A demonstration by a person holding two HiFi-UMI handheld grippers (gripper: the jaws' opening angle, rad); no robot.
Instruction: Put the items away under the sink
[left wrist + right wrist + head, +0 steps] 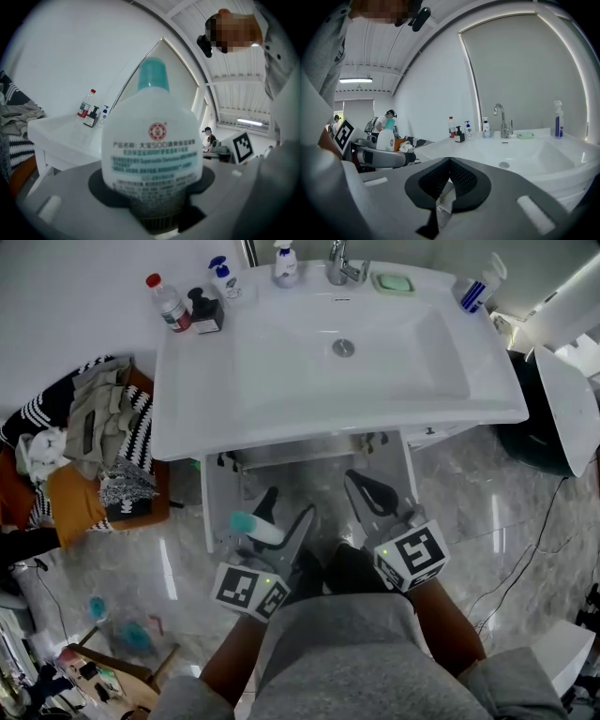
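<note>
Left gripper view shows my left gripper [152, 208] clamping the white bottle [152, 154], my right gripper [449, 187] pinched together and empty; next, I judge, into the cabinet [214, 507] ahead.

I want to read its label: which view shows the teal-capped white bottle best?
The left gripper view: the bottle fills the frame, label facing the camera. The head view shows it small, from above; the right gripper view, small and distant at left.
</note>
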